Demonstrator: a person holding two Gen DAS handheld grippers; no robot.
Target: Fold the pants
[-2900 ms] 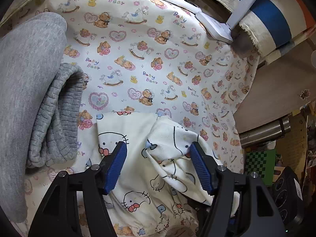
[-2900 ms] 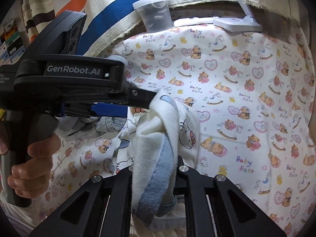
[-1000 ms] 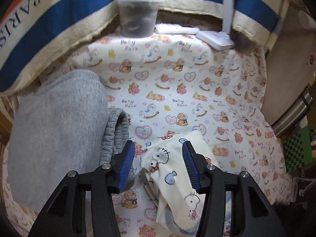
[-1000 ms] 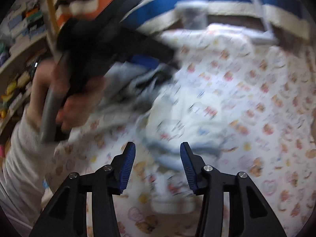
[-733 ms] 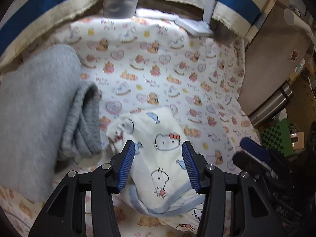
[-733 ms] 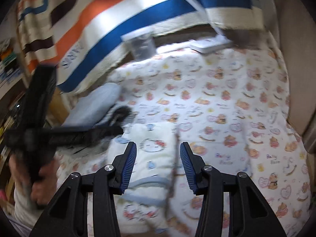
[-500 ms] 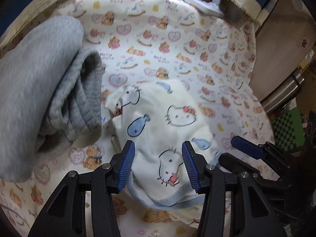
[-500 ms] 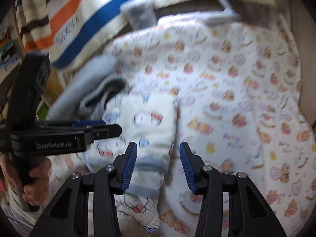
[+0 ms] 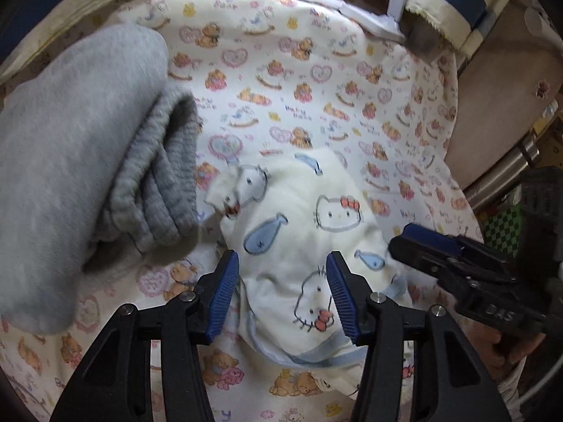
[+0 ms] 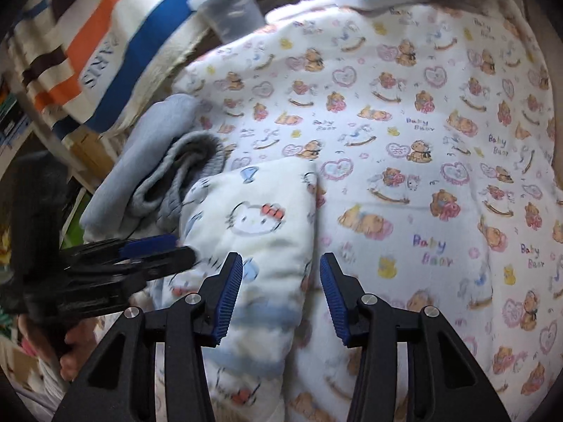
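Observation:
The cream Hello Kitty pants [image 9: 302,232] lie folded in a bundle on the bear-print sheet [image 9: 316,70]. They also show in the right wrist view [image 10: 253,225], blurred. My left gripper [image 9: 281,295] is open and empty, its jaws straddling the near end of the bundle just above it. My right gripper [image 10: 279,292] is open and empty over the bundle's right edge. The right gripper shows at the right of the left wrist view [image 9: 422,242], and the left gripper at the left of the right wrist view [image 10: 147,246].
Folded grey garments [image 9: 88,161] lie to the left of the pants, also in the right wrist view [image 10: 158,161]. A clear plastic tub [image 10: 228,14] and a white lamp base [image 9: 373,17] stand at the back by a striped cloth [image 10: 105,35]. A steel flask [image 9: 506,176] sits off the right edge.
The right gripper let go of the pants, which now lie folded on the sheet. Both grippers moved down and closer over the bundle, open throughout the last second.

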